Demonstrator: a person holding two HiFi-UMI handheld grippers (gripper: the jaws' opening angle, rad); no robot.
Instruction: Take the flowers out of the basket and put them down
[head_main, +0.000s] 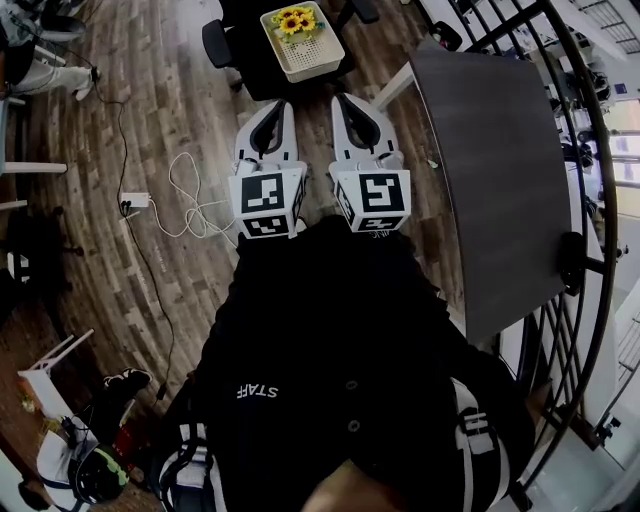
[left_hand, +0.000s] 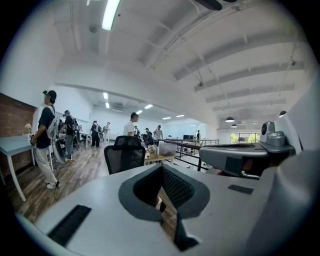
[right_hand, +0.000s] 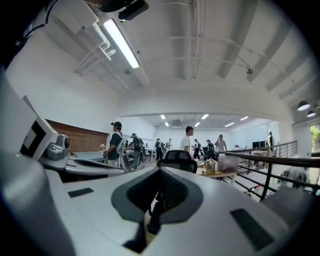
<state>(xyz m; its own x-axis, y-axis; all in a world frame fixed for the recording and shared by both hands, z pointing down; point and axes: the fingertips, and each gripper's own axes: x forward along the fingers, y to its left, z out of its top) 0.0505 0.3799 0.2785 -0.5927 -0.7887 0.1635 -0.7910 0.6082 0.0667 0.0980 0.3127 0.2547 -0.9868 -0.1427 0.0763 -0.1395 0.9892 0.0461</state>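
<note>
Closest below, dark jacket front (head_main: 340, 350) with round buttons; just beyond it, the marker cubes of the left gripper (head_main: 277, 108) and right gripper (head_main: 347, 102), side by side and level, aimed toward a white basket (head_main: 318, 52). Both sets of jaws pressed together and empty, with only the padded, loop-shaped gap behind the tips. Well ahead of those tips, the flowers (head_main: 295, 20): a small bunch of yellow sunflower-like heads with dark centres and green leaves, standing at the far end of the basket. Basket rectangular, seemingly rigid plastic with slotted walls, set on the seat of a black office chair (head_main: 258, 78), beside a matte grey tabletop (head_main: 490, 170). Bunch probably light, perhaps artificial; petals soft and easily crushed, stems likely stiffer. Best taken low on the gathered stems rather than the heads, then lifted straight up to clear the rim. Underfoot, wood-plank floor (head_main: 140, 100) with a loose white cable (head_main: 185, 195).
</note>
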